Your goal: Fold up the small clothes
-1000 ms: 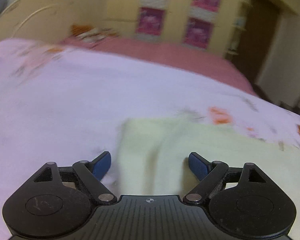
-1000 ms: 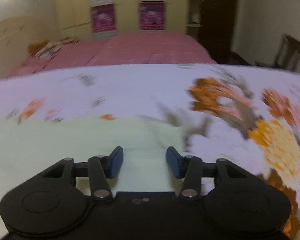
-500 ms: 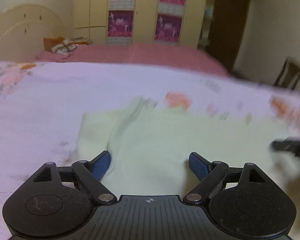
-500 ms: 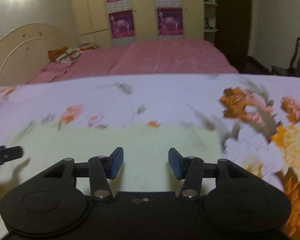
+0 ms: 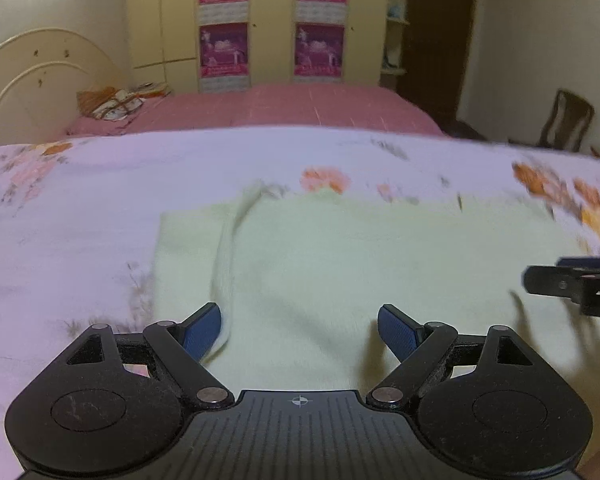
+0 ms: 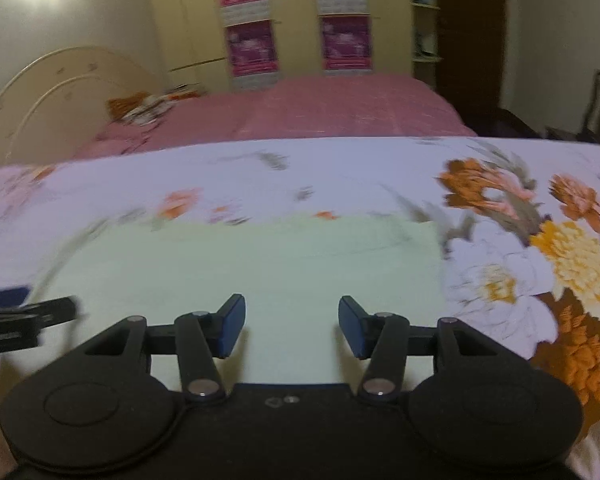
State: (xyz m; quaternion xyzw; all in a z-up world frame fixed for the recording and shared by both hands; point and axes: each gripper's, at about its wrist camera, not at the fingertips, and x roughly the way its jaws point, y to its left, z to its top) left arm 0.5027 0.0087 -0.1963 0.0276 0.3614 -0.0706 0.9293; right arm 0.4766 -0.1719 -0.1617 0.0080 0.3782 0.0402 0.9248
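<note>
A pale yellow-green garment [image 5: 360, 256] lies spread flat on the floral bedsheet, with a folded ridge running down its left part. My left gripper [image 5: 300, 330] hovers over its near left side, jaws wide open and nothing between the blue pads. The right gripper's finger [image 5: 572, 284] pokes in at the right edge of that view. In the right wrist view the same garment [image 6: 260, 264] fills the middle. My right gripper [image 6: 292, 328] hangs above its near right part, open with an empty gap. The left gripper's finger [image 6: 24, 316] shows at the left edge.
The floral bedsheet [image 6: 520, 240] covers the near bed, with large orange and white flowers on the right. Behind it stands a pink bed [image 5: 300, 108] with a cream headboard [image 5: 40, 76] and a pillow. A wooden chair [image 5: 568, 120] stands at the far right.
Both views have swung and pulled back, so more of the garment shows. Each gripper's finger has come into the other's view. The jaws of both look unchanged.
</note>
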